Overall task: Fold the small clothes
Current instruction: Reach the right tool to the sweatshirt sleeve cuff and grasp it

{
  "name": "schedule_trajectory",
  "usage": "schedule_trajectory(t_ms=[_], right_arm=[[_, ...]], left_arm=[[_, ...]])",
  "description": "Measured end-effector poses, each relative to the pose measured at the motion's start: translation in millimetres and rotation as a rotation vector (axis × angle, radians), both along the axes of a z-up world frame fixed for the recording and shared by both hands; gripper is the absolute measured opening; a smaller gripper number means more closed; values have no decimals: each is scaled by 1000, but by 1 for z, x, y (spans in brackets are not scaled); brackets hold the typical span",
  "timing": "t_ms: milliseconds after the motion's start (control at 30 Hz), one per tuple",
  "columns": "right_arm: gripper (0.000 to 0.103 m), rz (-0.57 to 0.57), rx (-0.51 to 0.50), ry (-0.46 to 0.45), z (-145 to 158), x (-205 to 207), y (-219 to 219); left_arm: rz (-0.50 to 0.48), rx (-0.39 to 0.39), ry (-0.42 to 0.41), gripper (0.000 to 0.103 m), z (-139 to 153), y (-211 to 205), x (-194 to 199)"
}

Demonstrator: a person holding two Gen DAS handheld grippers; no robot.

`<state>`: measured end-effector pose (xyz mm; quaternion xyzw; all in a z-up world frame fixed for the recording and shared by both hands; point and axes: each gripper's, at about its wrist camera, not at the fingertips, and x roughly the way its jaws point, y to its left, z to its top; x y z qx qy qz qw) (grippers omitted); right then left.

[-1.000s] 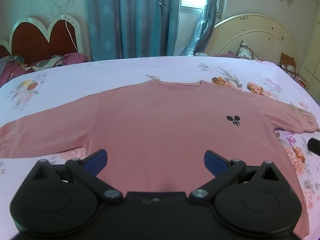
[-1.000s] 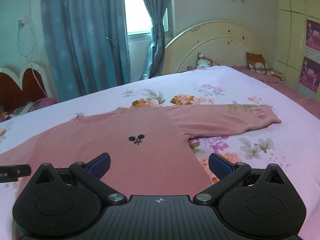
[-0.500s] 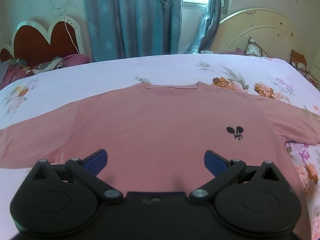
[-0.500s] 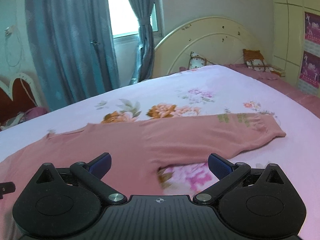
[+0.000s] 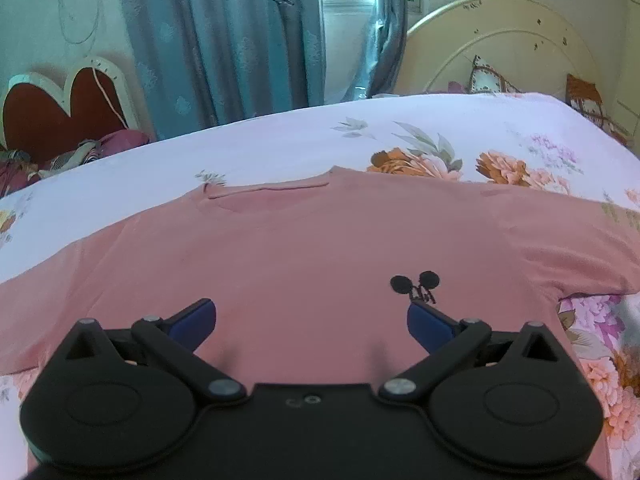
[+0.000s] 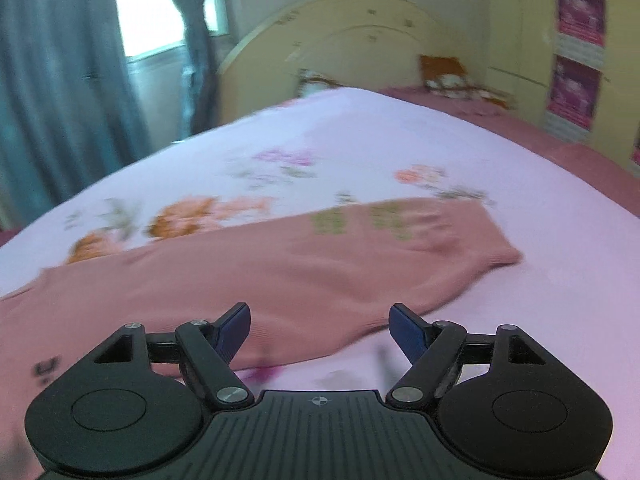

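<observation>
A pink long-sleeved shirt [image 5: 304,248] lies flat, front up, on the floral bedsheet [image 5: 280,148]. It has a small black mouse print [image 5: 416,284] on the chest and its collar at the far side. My left gripper [image 5: 312,318] is open and empty, low over the shirt's lower body. In the right wrist view the shirt's right sleeve [image 6: 360,256] stretches out to the right, cuff at the far right. My right gripper [image 6: 320,326] is open and empty, just above the sleeve's near edge. This view is blurred.
A cream headboard [image 5: 500,60] with cushions [image 5: 488,80] stands at the right end of the bed. A heart-shaped red headboard [image 5: 64,108] and bundled cloth [image 5: 72,156] lie at the left. Blue curtains [image 5: 224,48] hang behind. A cream wardrobe with posters [image 6: 576,52] is far right.
Both grippers have moved forward and lower over the shirt. The right gripper has swung right, from the chest area to the right sleeve. Both stayed open.
</observation>
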<state>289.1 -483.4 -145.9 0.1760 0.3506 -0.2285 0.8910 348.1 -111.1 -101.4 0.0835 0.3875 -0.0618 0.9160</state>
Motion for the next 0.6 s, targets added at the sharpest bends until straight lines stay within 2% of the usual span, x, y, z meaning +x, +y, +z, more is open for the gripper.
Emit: schedule_trajectory(t_ms=[167, 233, 333, 433, 467, 533, 567, 600], right_arm=[[76, -106, 12, 43, -22, -1, -49], [59, -132, 21, 62, -30, -1, -63], [56, -169, 58, 69, -42, -1, -85], [56, -188, 49, 46, -44, 0, -96], [52, -193, 46, 43, -45, 2, -100], [30, -214, 50, 30, -45, 4, -108], [26, -227, 59, 24, -46, 6, -112], [19, -235, 67, 15, -47, 7, -115]], left_arm=[[-16, 5, 22, 98, -8, -13, 9], [-11, 2, 40, 97, -12, -14, 12], [-1, 10, 54, 97, -16, -15, 16], [9, 18, 61, 97, -19, -13, 19], [10, 11, 64, 97, -20, -12, 20], [17, -1, 83, 97, -23, -8, 23], [23, -1, 93, 97, -24, -7, 24], [28, 0, 96, 97, -25, -5, 25]])
